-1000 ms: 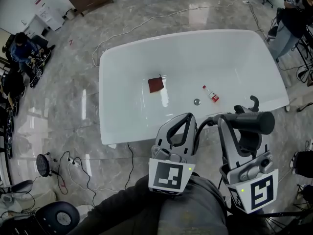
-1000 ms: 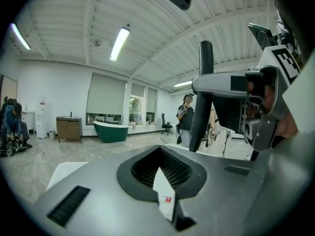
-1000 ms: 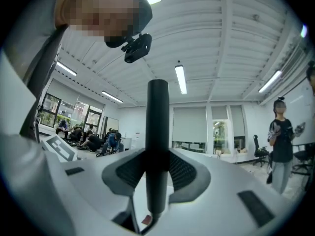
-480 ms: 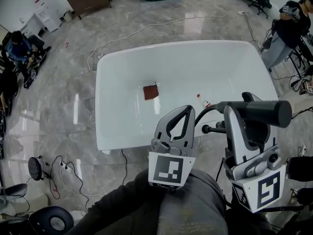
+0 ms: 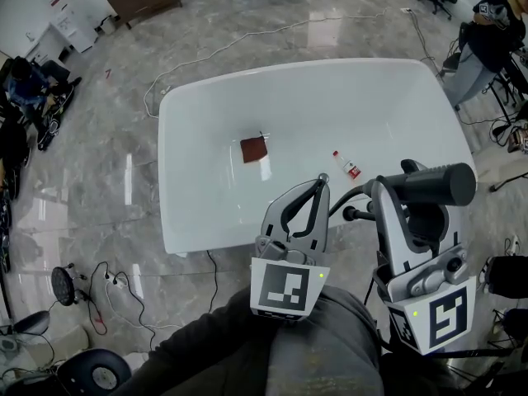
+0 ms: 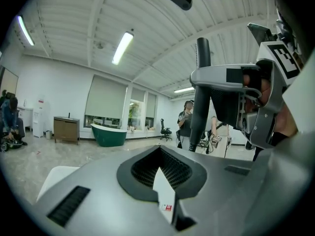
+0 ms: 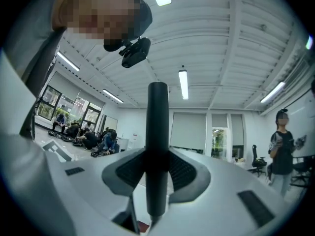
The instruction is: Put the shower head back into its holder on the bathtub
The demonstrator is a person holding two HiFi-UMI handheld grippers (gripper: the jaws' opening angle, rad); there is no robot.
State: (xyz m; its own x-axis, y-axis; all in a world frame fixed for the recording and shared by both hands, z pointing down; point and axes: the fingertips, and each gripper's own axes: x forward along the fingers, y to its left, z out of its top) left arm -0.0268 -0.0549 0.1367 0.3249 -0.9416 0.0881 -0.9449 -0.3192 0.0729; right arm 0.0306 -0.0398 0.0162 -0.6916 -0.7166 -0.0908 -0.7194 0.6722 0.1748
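Both grippers are sitting a bit higher than a second ago, with the shower head carried along. The right gripper (image 5: 400,200) is clamping tight on the handle of the dark grey cylindrical shower head (image 5: 437,185), which is lying sideways over the near right corner of the white glossy bathtub (image 5: 206,106). The left gripper (image 5: 318,183) is hovering over the bathtub's near rim, jaws closed together and gripping nothing.

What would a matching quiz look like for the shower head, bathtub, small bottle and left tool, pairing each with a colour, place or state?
Things: 1 shower head; 2 bathtub; 3 small bottle; 4 left tool.
Matches: A white, standing on the floor; B lying in the bathtub; C shut, empty; D clamped in the right tool.
Pairs: 1-D, 2-A, 3-B, 4-C.
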